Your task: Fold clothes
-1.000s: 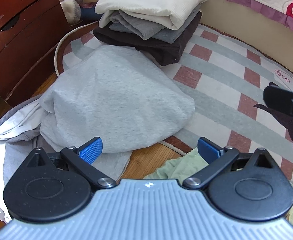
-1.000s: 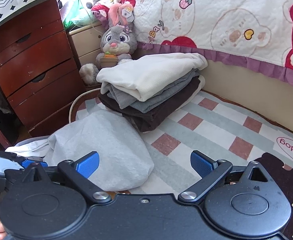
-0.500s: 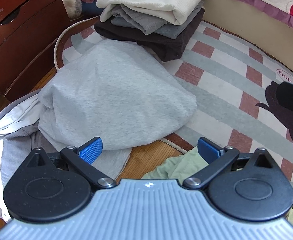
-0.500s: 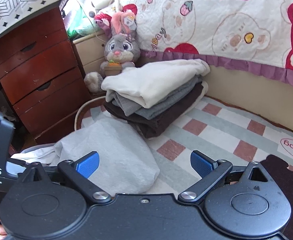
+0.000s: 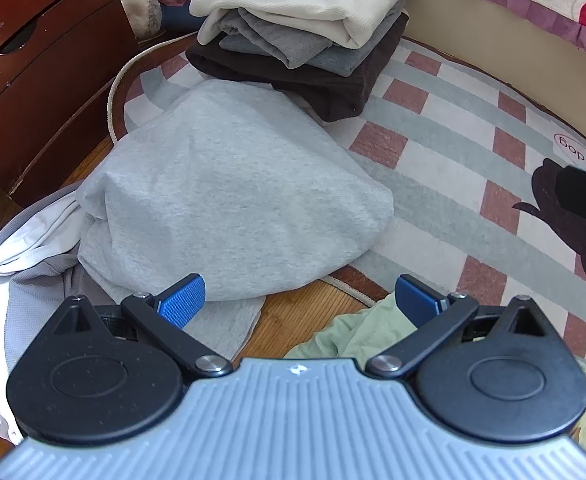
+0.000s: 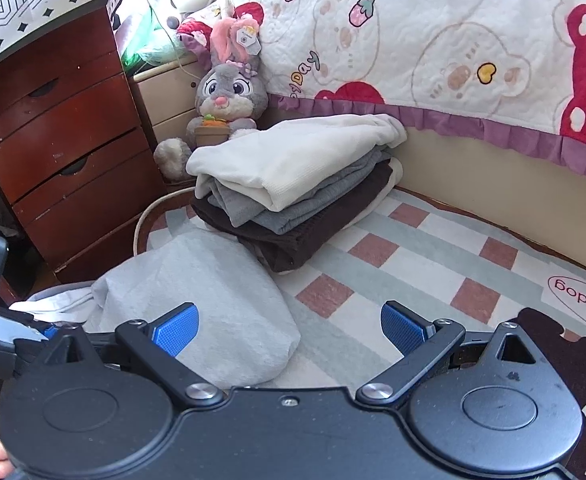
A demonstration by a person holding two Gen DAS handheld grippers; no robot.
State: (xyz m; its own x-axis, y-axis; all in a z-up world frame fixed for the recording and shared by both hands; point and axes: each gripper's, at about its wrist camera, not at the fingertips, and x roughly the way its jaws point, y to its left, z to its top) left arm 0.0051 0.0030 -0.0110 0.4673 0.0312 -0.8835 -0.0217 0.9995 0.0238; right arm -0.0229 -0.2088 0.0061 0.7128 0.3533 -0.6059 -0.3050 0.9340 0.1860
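Both jaws wide apart, empty; grey garment (image 5: 229, 200) lies ahead of L gripper (image 5: 299, 298), R gripper (image 6: 289, 322).

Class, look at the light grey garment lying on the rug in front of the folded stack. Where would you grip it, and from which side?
Probably grip the light grey garment at its near edge, where a flat flap lies on the wooden floor. Come in low from the near side with the open left gripper; elsewhere it is a smooth mound.
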